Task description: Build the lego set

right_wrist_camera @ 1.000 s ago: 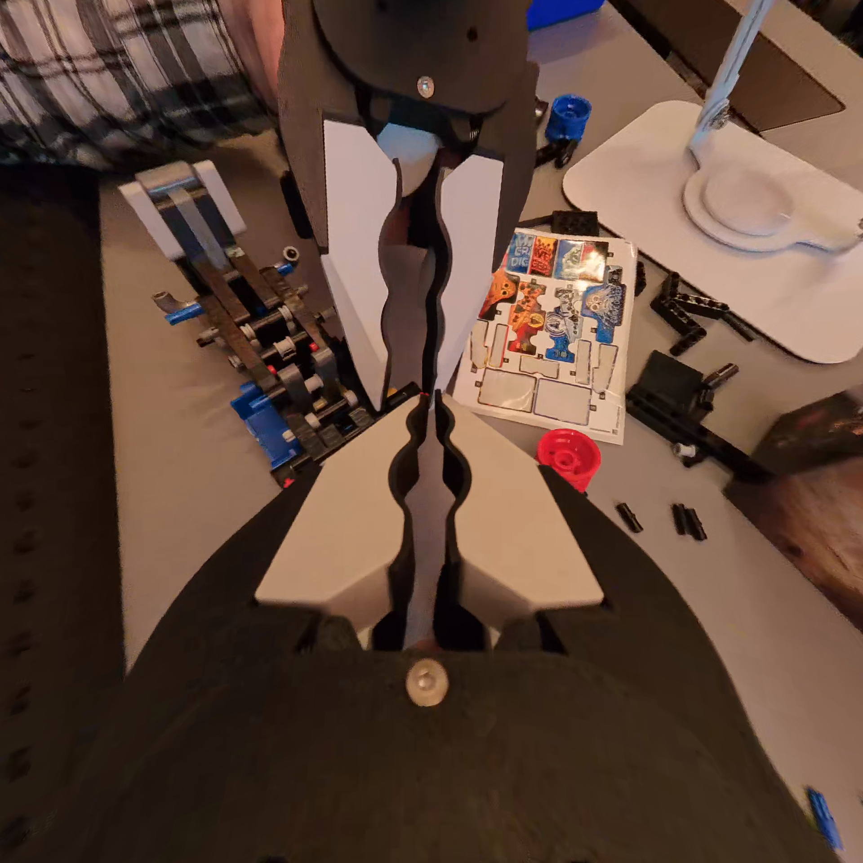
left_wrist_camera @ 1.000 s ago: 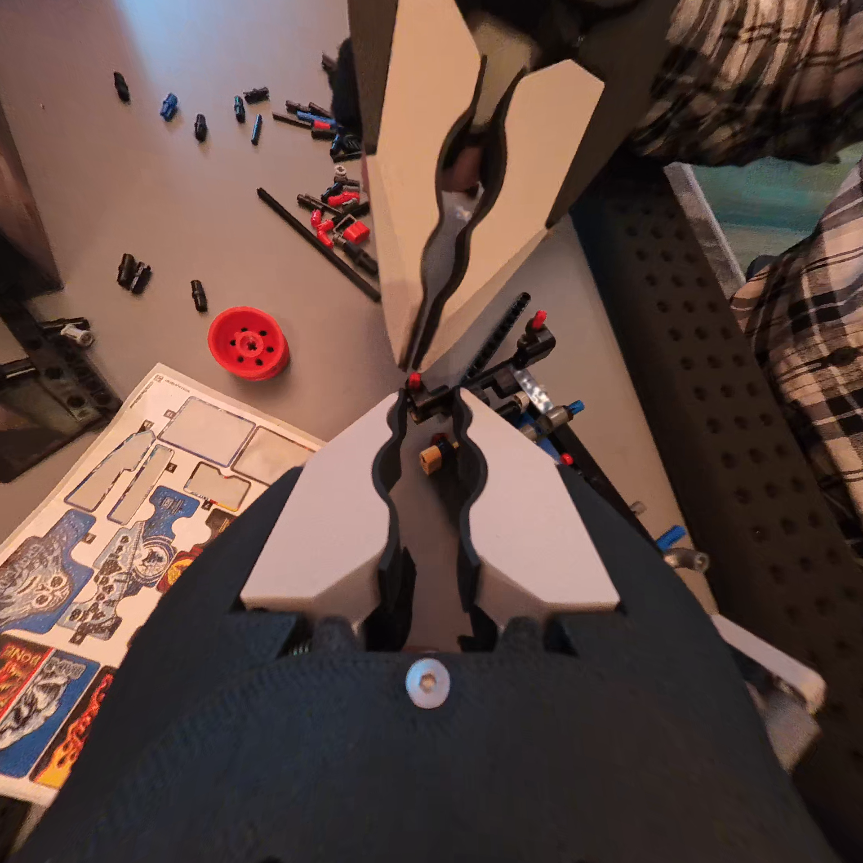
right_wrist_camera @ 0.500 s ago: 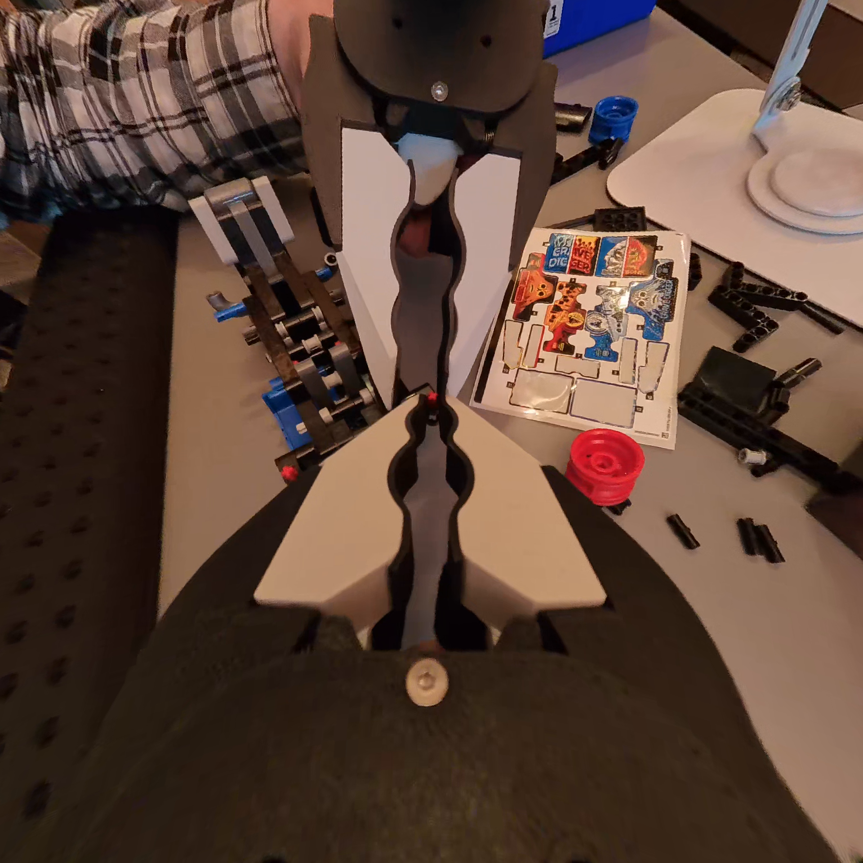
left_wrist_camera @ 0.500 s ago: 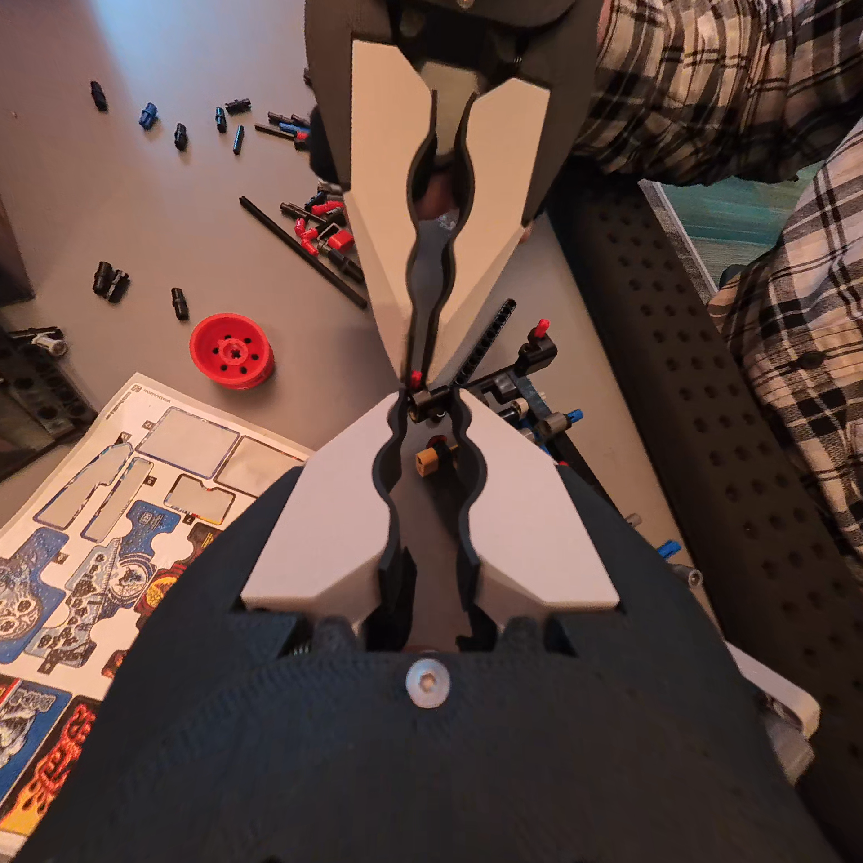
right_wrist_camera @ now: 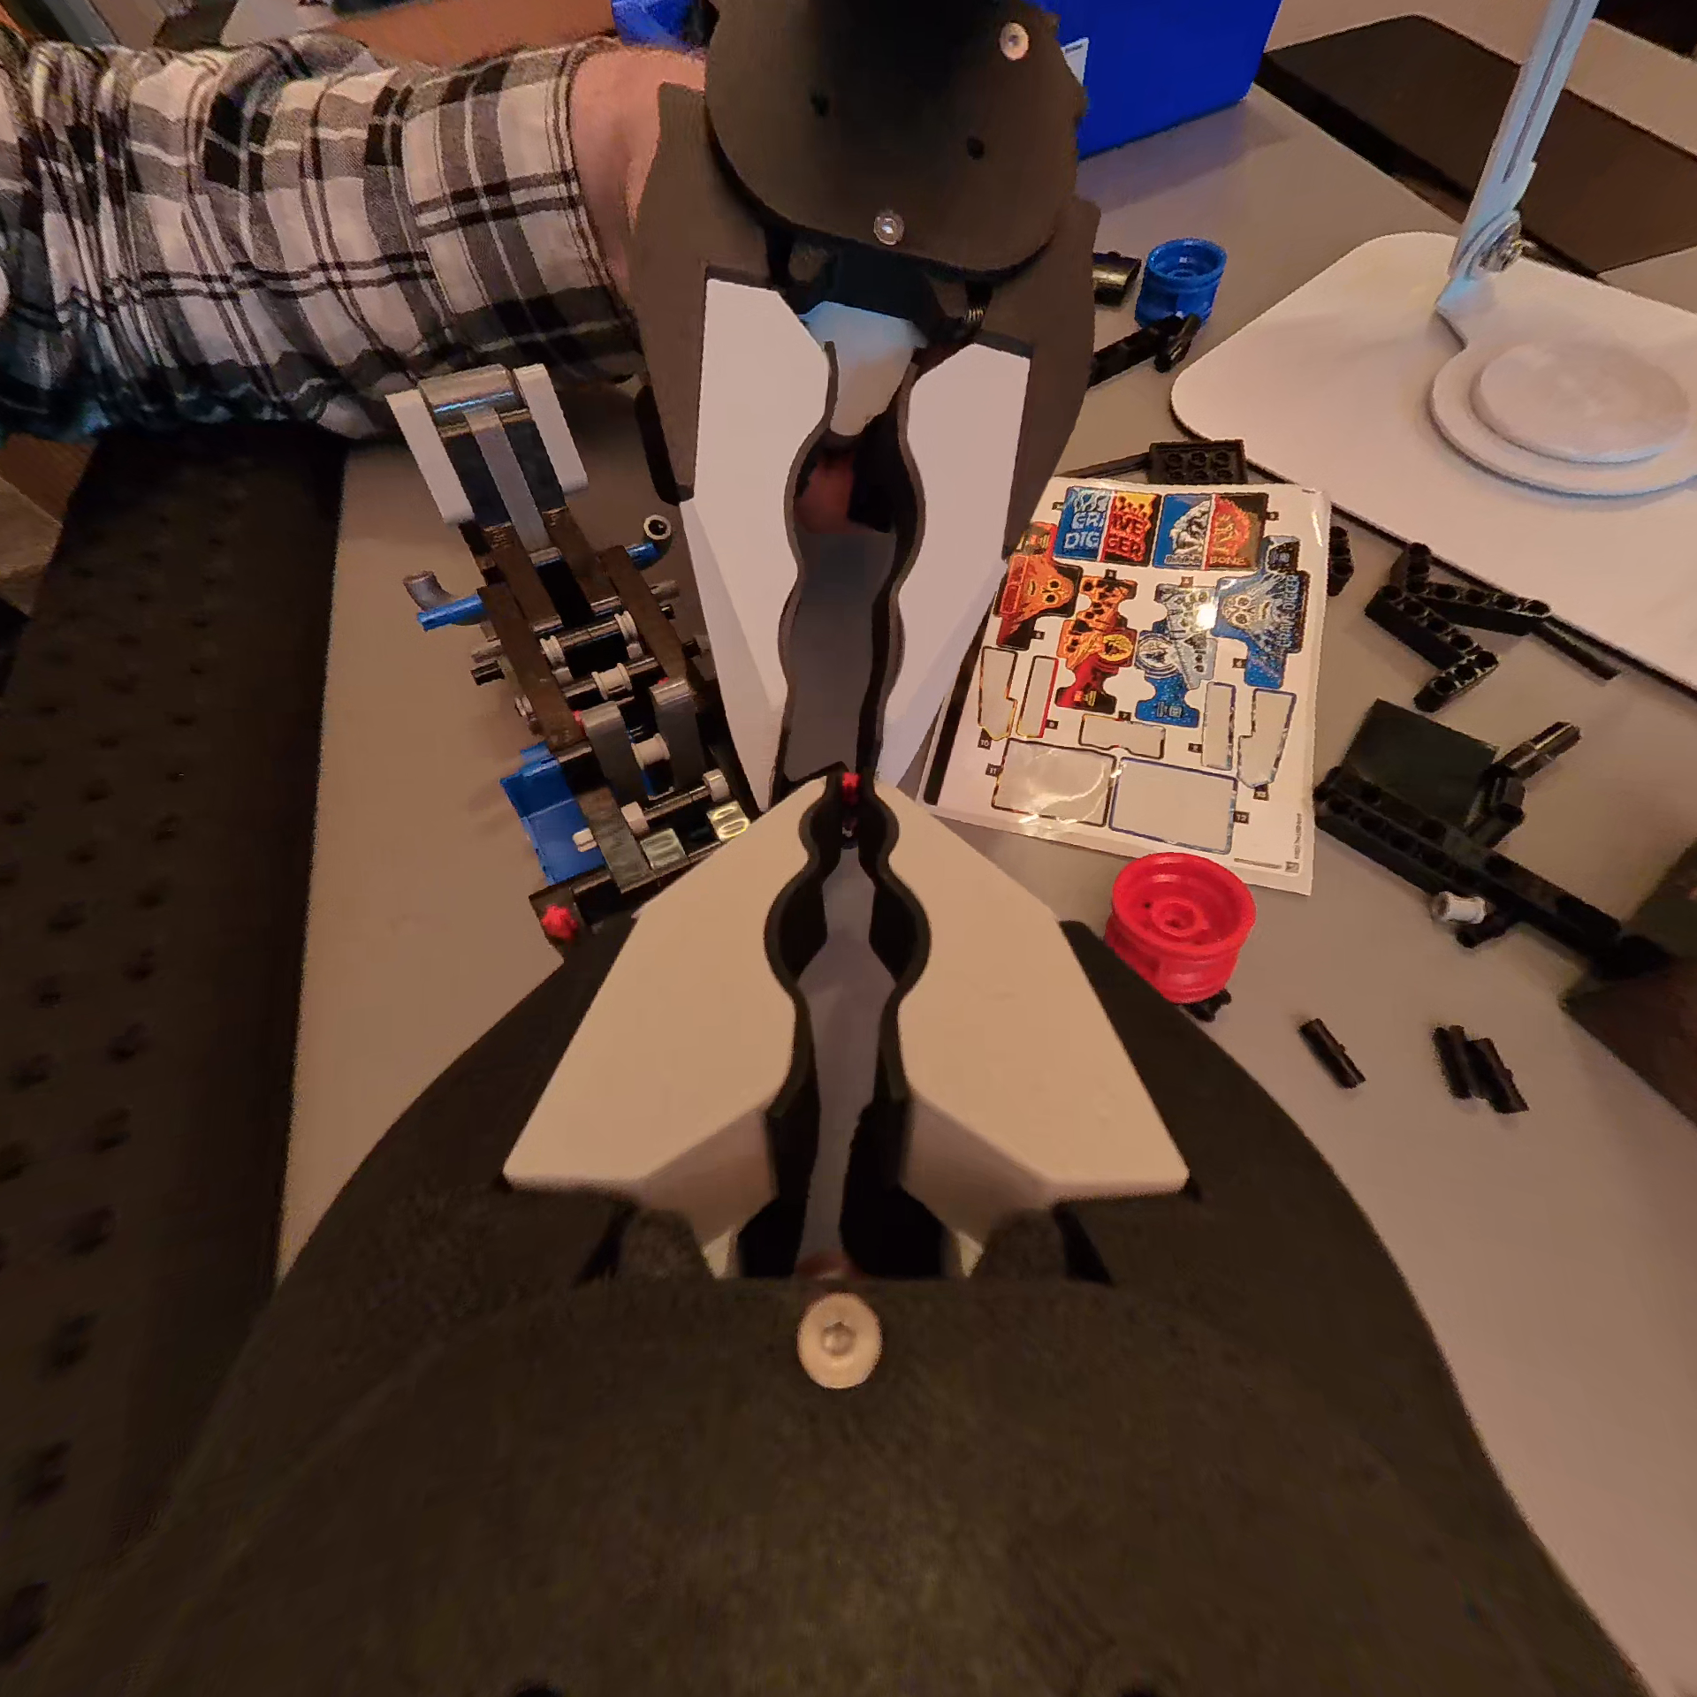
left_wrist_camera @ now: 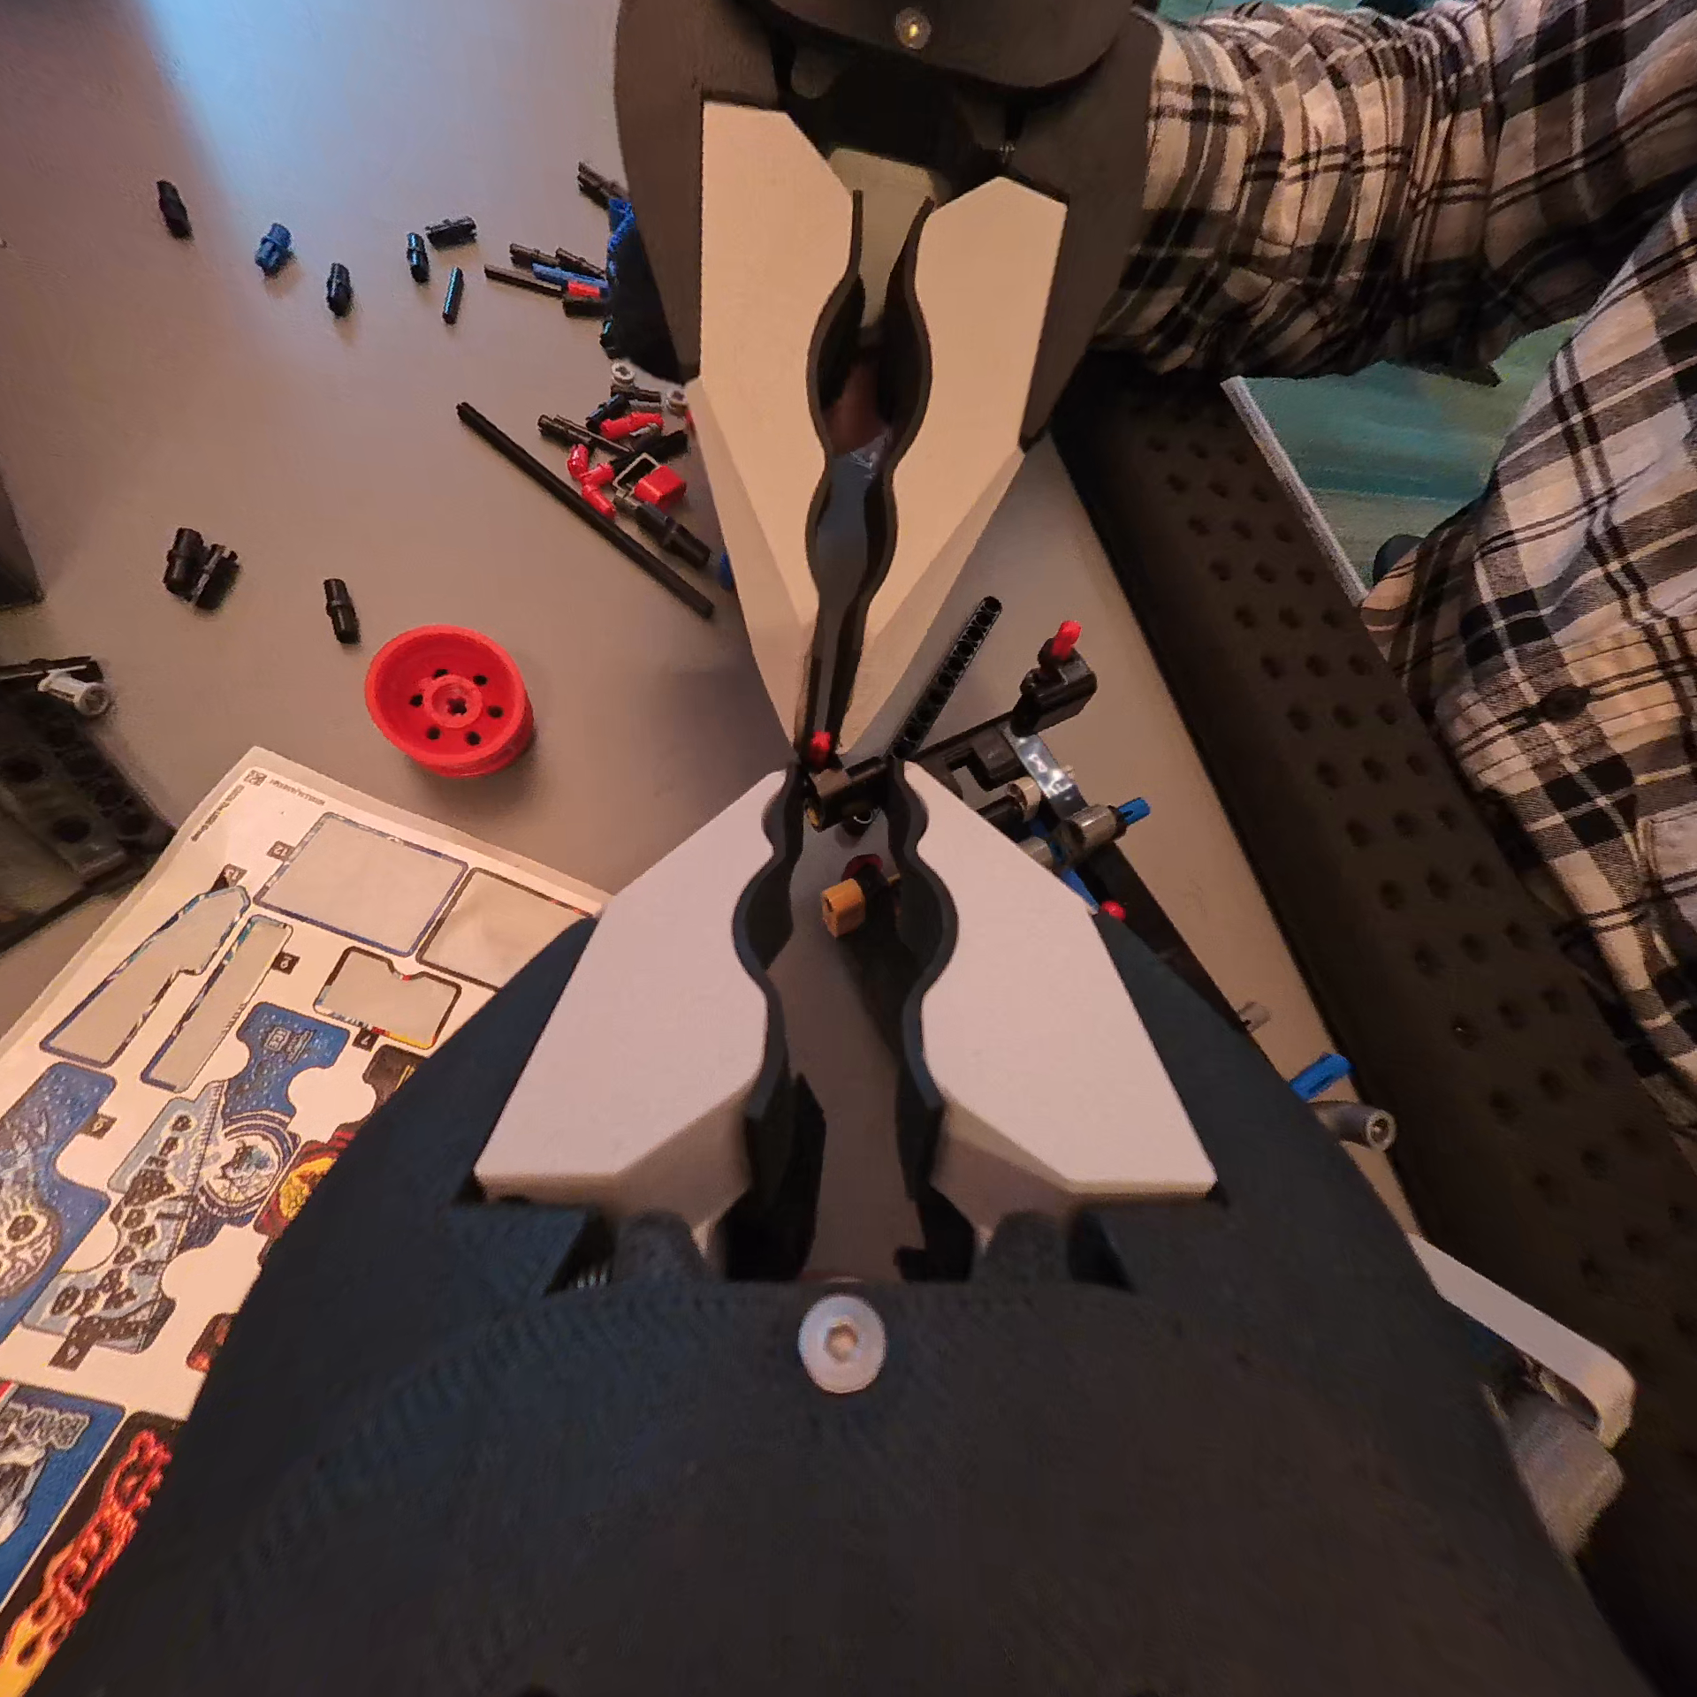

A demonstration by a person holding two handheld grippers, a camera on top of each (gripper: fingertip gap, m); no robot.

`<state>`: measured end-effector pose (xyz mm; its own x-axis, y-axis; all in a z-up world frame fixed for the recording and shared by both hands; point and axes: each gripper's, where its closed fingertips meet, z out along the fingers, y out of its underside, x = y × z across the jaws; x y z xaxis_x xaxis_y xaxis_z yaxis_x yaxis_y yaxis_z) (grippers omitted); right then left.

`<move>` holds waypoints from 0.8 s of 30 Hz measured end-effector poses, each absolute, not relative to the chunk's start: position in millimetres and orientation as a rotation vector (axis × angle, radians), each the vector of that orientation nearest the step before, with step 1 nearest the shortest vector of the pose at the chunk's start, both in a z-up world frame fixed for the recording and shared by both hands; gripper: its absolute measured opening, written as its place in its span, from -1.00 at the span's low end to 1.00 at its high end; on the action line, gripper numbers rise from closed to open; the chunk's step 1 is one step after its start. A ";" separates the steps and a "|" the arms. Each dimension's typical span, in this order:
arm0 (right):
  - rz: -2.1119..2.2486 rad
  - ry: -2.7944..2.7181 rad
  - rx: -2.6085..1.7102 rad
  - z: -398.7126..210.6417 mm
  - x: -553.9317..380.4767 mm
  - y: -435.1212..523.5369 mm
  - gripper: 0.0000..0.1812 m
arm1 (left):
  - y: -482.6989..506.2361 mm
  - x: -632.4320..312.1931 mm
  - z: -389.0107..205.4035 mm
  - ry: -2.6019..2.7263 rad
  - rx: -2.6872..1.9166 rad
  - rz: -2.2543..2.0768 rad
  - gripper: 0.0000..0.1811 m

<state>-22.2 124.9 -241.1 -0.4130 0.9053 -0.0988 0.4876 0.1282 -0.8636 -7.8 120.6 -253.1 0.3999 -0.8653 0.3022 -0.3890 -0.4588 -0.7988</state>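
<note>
Left wrist view: the left gripper (left_wrist_camera: 843, 797) clamps a small black connector (left_wrist_camera: 849, 790) at centre; the right gripper (left_wrist_camera: 822, 735), reaching in from 12 o'clock, pinches a red pin (left_wrist_camera: 820, 742) touching that connector. A red wheel hub (left_wrist_camera: 448, 700) lies at 10 o'clock.

Right wrist view: the part-built Lego chassis (right_wrist_camera: 588, 679) sits at 10 o'clock, the sticker sheet (right_wrist_camera: 1148, 670) at 2 o'clock.

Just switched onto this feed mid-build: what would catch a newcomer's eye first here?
The two grippers meet tip to tip at centre: the left gripper clamps a small black connector, and the right gripper pinches a red pin at it. Next, the red wheel hub beside the bright sticker sheet, and the black-and-blue chassis near the table's edge.
</note>
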 end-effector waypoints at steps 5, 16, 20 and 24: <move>1.271 -1.962 -1.236 -232.0 -19.8 119.8 -1.00 | 116.0 -5.9 -244.4 1.025 -1.976 -1.115 -0.81; 1.149 -1.951 -1.022 -220.5 -16.2 114.9 -1.00 | 116.1 -4.3 -228.9 0.883 -1.907 -1.356 -0.86; 1.124 -1.947 -1.006 -219.5 -16.4 114.8 -1.00 | 116.5 -4.5 -226.3 0.858 -1.882 -1.390 -0.89; 1.154 -1.923 -1.018 -214.6 -17.1 114.6 -1.00 | 115.9 -4.8 -223.2 0.866 -1.857 -1.389 -0.90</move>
